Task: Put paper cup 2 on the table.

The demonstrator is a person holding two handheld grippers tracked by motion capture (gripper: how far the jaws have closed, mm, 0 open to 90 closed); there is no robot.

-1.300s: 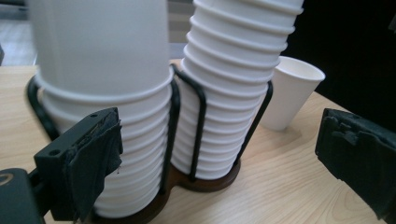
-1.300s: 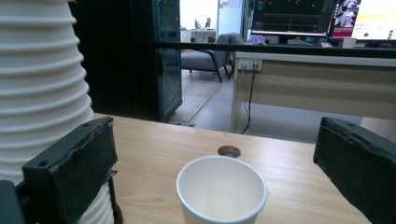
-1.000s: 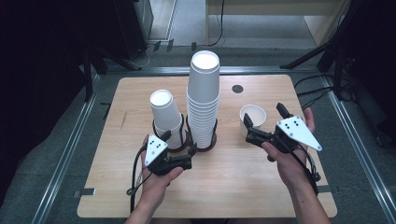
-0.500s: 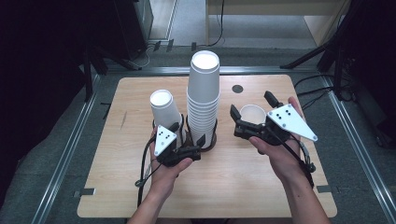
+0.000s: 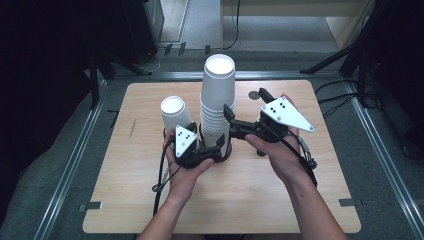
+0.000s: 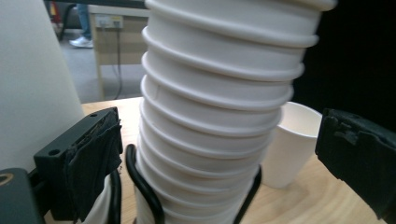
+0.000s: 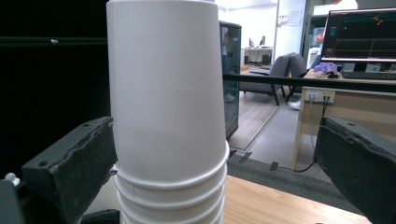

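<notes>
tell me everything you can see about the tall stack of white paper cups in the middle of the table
The tall stack of cups is many white, seemingly paper cups nested upside down, rolled rims forming ridges down its lower half. It stands near the table's middle, its base inside a black wire ring, and leans slightly. The left gripper brackets its base with jaws open; the right gripper has open jaws around its upper part. A shorter stack stands beside it.

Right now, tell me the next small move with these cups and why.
Probably close the right gripper on the top cup of the tall cup stack: its jaws stand open either side of that cup without touching. The left gripper brackets the stack's base, also open, likely to steady it while the cup lifts.
</notes>
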